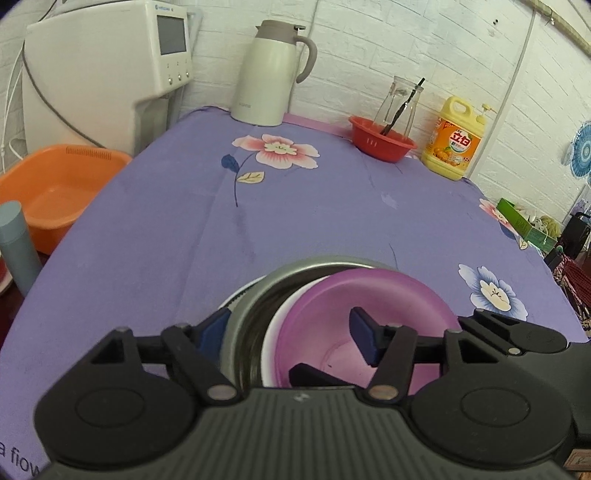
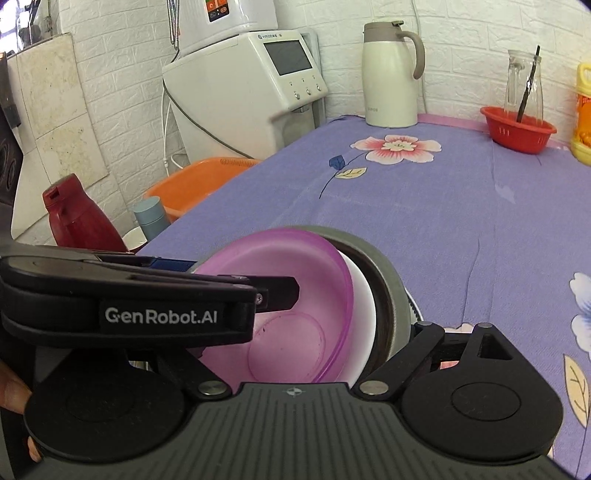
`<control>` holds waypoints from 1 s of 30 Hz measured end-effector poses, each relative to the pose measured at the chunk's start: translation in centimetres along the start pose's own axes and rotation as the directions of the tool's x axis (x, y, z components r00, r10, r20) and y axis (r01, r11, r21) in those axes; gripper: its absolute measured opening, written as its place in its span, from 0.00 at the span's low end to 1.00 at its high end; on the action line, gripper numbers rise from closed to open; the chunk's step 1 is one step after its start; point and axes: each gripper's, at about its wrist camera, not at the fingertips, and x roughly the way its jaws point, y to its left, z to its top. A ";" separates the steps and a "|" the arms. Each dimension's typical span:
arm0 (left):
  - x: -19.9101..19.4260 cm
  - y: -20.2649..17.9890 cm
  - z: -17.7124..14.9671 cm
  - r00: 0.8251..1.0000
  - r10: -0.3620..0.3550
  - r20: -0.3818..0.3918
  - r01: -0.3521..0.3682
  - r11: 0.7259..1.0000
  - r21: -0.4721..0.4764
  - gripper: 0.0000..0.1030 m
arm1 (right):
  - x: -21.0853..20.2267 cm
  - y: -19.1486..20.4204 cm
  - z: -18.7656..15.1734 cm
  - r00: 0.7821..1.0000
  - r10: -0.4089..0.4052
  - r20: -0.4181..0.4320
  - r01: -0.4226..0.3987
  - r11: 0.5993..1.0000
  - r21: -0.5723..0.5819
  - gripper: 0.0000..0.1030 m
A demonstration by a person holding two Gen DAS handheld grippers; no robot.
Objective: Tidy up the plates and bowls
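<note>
With bowls nested, purple bowl [image 1: 354,310] tilted in steel bowl [image 1: 258,295], my L gripper [image 1: 291,332] gapes wide astride rims, gripping nothing; R gripper's [image 2: 317,295] jaws can't tell; next, level purple bowl

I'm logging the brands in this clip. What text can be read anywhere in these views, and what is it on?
"GenRobot.AI": white letters on the left gripper, seen in the right wrist view.
"a flow": cut-off white print on the purple tablecloth.
"立白": red label on the yellow detergent bottle; its smaller print is unreadable.
Logo above the screen of the white appliance: too small to read.
Mark low on the thermos jug: too blurred to read.
</note>
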 end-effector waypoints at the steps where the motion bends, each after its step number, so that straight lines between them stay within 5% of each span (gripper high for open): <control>1: 0.0 0.0 0.0 1.000 -0.004 0.004 0.004 1.000 -0.002 0.63 | 0.1 0.2 0.1 1.000 -0.008 0.003 0.008 1.000 -0.013 1.00; 13: -0.3 0.3 0.5 0.999 -0.003 0.045 0.002 1.000 0.016 0.66 | 0.5 0.6 0.2 0.998 -0.053 0.018 0.054 0.996 -0.075 1.00; 23: -3.5 0.6 1.2 0.985 0.004 0.174 0.010 0.997 -0.075 0.71 | -3.5 -3.3 0.6 0.988 -0.085 0.125 0.072 0.992 0.106 1.00; 30: -6.7 -2.8 -1.1 0.974 0.002 0.227 0.015 0.997 -0.073 0.71 | -7.4 -5.7 -2.1 0.965 -0.221 0.140 0.186 0.956 0.227 1.00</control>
